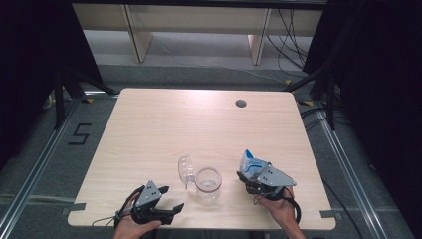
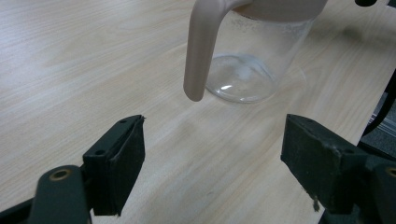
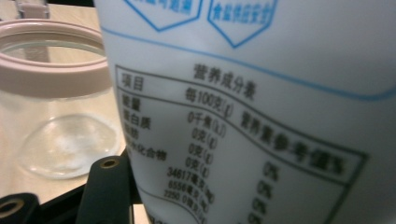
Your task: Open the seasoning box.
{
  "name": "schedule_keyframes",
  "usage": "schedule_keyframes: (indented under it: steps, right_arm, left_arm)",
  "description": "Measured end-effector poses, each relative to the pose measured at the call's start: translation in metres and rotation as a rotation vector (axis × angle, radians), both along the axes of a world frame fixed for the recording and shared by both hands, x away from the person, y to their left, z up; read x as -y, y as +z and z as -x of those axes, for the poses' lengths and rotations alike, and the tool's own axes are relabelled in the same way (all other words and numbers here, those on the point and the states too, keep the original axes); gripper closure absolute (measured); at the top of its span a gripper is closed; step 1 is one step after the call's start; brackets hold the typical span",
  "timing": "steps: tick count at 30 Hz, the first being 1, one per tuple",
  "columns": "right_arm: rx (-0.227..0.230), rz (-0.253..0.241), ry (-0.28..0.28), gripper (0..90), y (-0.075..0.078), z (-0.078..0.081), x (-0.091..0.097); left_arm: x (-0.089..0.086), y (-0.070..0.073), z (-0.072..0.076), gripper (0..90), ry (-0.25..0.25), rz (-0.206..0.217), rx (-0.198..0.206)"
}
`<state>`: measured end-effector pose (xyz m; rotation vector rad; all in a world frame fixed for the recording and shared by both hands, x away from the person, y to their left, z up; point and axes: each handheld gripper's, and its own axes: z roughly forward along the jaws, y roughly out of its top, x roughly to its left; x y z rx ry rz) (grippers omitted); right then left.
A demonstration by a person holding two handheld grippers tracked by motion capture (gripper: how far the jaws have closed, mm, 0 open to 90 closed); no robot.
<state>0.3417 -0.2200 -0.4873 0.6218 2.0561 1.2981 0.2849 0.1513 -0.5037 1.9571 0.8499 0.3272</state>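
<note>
A clear glass jar [image 1: 208, 182] with a pink rim stands near the table's front edge, and its hinged clear lid [image 1: 185, 171] is tipped open to the left. My left gripper [image 1: 171, 197] sits just left of the jar, open and holding nothing. In the left gripper view the jar's pink handle [image 2: 200, 51] hangs just beyond the spread jaws. Right of the jar, my right gripper [image 1: 247, 180] is shut on a white and blue bag [image 1: 252, 163] held upright. The bag [image 3: 261, 107] with its printed table is close up in the right gripper view, with the jar's rim [image 3: 46, 51] beside it.
The light wooden table [image 1: 164, 124] has a round cable hole [image 1: 241, 103] at the back right. Black curtains stand at both sides. Cables lie on the floor at the far right, and a taped "5" [image 1: 79, 133] marks the floor at the left.
</note>
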Motion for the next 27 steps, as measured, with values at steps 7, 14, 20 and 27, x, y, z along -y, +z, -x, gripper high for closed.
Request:
schedule_keyframes:
  steps: [7, 14, 20, 27]
  right_arm:
    - [0.064, 0.065, -0.045, 42.0, 0.004, 0.0, -0.001]
    - [0.108, 0.116, -0.088, 42.0, 0.005, 0.0, -0.009]
    - [0.142, 0.163, -0.111, 42.0, 0.004, 0.0, -0.016]
    - [0.167, 0.208, -0.121, 42.1, 0.003, -0.001, -0.023]
  left_arm:
    - [-0.005, 0.001, 0.006, 21.0, 0.009, -0.005, -0.003]
    - [-0.005, 0.0, 0.015, 21.0, -0.011, 0.014, -0.032]
    - [-0.003, 0.0, 0.018, 21.0, 0.011, 0.024, -0.046]
    - [-0.005, 0.0, 0.015, 21.1, -0.015, -0.009, -0.028]
